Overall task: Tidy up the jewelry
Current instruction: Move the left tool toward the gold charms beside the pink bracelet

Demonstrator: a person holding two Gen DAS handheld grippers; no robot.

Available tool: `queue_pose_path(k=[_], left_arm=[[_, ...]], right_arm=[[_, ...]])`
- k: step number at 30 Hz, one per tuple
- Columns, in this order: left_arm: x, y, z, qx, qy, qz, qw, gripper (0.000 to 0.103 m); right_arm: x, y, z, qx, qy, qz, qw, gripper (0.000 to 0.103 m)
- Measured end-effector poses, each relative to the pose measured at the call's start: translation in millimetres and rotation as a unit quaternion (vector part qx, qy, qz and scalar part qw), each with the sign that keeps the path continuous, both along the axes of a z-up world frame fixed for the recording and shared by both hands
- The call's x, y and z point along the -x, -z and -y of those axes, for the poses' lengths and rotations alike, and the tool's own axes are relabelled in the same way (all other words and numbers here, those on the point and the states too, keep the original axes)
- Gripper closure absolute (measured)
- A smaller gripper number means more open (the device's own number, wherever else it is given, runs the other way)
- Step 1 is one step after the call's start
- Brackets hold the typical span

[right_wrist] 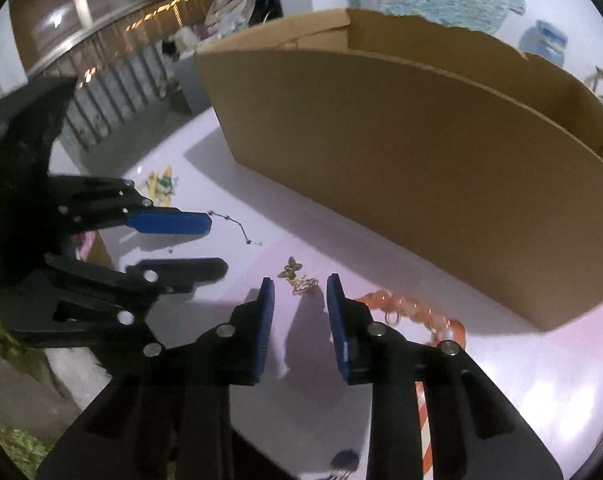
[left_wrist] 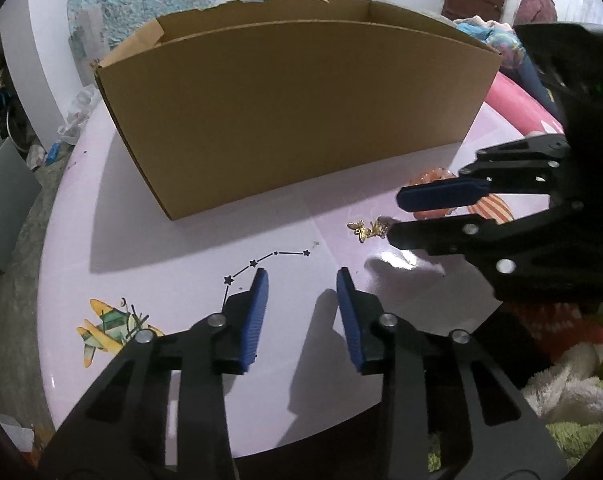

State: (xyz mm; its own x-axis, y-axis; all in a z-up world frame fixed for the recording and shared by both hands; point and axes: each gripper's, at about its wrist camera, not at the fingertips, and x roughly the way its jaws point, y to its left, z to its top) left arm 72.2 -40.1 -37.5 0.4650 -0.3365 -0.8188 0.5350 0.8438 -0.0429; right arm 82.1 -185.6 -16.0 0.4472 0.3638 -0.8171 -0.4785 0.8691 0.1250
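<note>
A small gold butterfly piece (right_wrist: 296,276) lies on the lilac table (right_wrist: 501,380), right at the tips of my right gripper (right_wrist: 300,280). Its blue pads stand apart and do not press the piece. An orange bead bracelet (right_wrist: 413,312) lies just to its right. In the left wrist view the gold piece (left_wrist: 363,229) sits beside the right gripper (left_wrist: 395,216), with the bracelet (left_wrist: 429,176) partly hidden behind it. My left gripper (left_wrist: 302,276) hovers open over bare table with nothing between its pads; it also shows at the left (right_wrist: 219,245). An open cardboard box (left_wrist: 293,120) stands behind.
The table (left_wrist: 161,240) carries printed stars (left_wrist: 253,263) and an aeroplane picture (left_wrist: 109,328). Its rounded edge drops off at left and front. Fluffy bedding (left_wrist: 573,384) lies at the lower right. A person (left_wrist: 535,0) stands far back by a door.
</note>
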Motion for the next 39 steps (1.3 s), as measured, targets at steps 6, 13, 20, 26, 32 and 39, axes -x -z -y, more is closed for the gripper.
queue_pose_path(k=[6,13,20,26,32,39], left_arm=[[-6.7,0.9,-2.8,0.0,0.009,-0.007,0.9999,0.077],[-8.9,-1.4,-4.4,0.006,0.013,-0.011,0.9998,0.077],[-9.8,-6.7,-7.8,0.038,0.024,-0.013,0.9989,0.077],[-7.2,-4.6,6.8,0.045,0.046,-0.007,0.9979,0.077],[-13.1,0.7,18.8,0.029,0.061,-0.001,0.9977,0.077],[-19.9,1.9,35.0,0.015,0.085,0.004,0.9962,0.077]], right_arm=[[-7.0,5.5,-5.3,0.027,-0.025,0.002,0.999,0.083],[0.6,2.5,-3.7,0.038,-0.025,-0.004,0.999,0.099],[14.3,-2.2,8.4,0.005,0.023,-0.013,1.0,0.1],[20.2,-2.6,23.7,-0.028,0.068,-0.022,0.997,0.1],[26.6,-1.6,28.7,-0.04,0.075,-0.026,0.996,0.1],[24.8,-0.4,27.4,-0.056,0.071,-0.028,0.996,0.1]])
